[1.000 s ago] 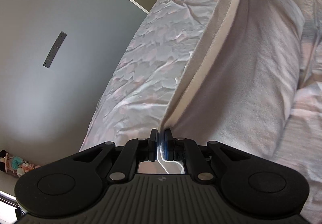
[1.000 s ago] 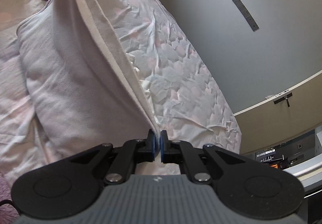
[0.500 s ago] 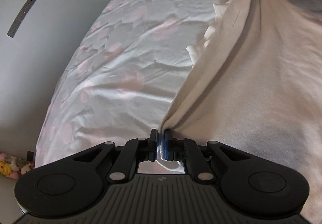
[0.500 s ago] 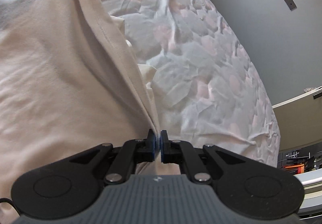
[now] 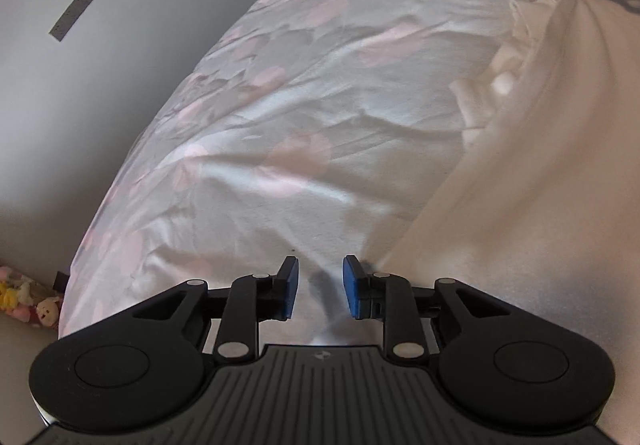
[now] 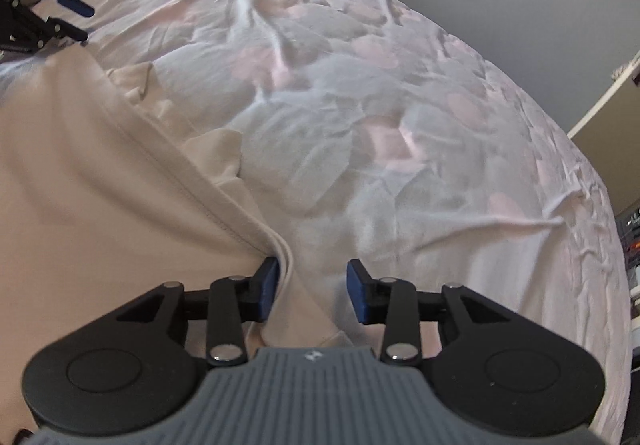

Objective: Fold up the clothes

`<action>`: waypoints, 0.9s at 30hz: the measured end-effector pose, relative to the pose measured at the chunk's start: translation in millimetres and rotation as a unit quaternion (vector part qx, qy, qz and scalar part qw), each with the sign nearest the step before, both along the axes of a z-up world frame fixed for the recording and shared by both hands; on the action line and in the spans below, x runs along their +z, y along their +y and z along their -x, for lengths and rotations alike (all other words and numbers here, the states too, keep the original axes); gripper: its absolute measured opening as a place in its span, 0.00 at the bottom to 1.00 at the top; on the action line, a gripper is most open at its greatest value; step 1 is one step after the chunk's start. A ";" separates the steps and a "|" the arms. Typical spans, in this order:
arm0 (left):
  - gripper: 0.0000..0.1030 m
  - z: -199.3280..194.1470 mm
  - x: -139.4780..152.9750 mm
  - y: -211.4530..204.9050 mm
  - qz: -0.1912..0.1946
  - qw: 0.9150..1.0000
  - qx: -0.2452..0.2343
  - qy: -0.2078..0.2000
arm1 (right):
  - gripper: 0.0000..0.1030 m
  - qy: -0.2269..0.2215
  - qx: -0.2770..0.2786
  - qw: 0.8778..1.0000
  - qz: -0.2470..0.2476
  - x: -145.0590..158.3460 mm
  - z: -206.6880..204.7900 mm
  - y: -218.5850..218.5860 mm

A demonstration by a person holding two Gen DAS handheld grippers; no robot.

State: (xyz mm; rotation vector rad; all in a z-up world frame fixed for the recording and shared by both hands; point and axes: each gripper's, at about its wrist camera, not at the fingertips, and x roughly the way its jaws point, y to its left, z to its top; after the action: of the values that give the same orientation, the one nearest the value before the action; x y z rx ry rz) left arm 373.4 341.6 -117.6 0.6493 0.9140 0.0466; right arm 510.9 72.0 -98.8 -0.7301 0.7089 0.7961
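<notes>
Step in hand: As my jaws part on both sides, I judge I am letting go of the hem I carried over, so this fold of the cream garment is being laid down on the bedsheet.
Left gripper: my jaws are opening, at a moderate gap; nothing lies between them, only bare sheet and a shadow. The right fingertip sits just beside the garment's near corner, and I cannot tell whether it brushes the cloth.
Right gripper: my jaws are opening, somewhat wider. The stitched hem drapes against the inner face of my left pad and runs down between the jaws; the other pad stands clear, so nothing is pinched.
Garment: from that hem it spreads away to my left in the right wrist view, lying flat on the sheet, with a wrinkled underlayer poking out along its edge a little farther on.
Farther out: in each view my other gripper shows at the garment's far corner, its jaws parted too.
Beyond: the floral sheet runs on past the garment to the bed's edge, a grey wall behind.
Next move: I judge I need to draw both grippers back clear without dragging the hem, then find fresh edges for the next fold.
</notes>
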 end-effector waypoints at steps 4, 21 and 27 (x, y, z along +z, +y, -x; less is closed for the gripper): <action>0.23 11.8 23.9 5.0 0.024 0.999 0.025 -0.015 | 0.39 -0.002 -0.055 0.998 -0.019 16.1 -6.2 -13.1; 0.46 64.3 39.0 48.6 0.242 0.958 0.151 -0.038 | 0.41 0.117 -0.213 0.957 -0.158 22.7 -1.8 -108.3; 0.46 53.3 11.8 65.6 0.297 0.934 0.195 -0.030 | 0.41 0.163 -0.248 0.931 -0.215 1.8 -19.2 -123.0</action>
State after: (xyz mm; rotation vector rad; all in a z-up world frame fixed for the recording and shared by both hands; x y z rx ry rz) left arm 320.1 407.1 -105.8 -0.1017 0.9252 0.1371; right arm 530.1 -51.1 -97.0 -0.0058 0.9307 0.5756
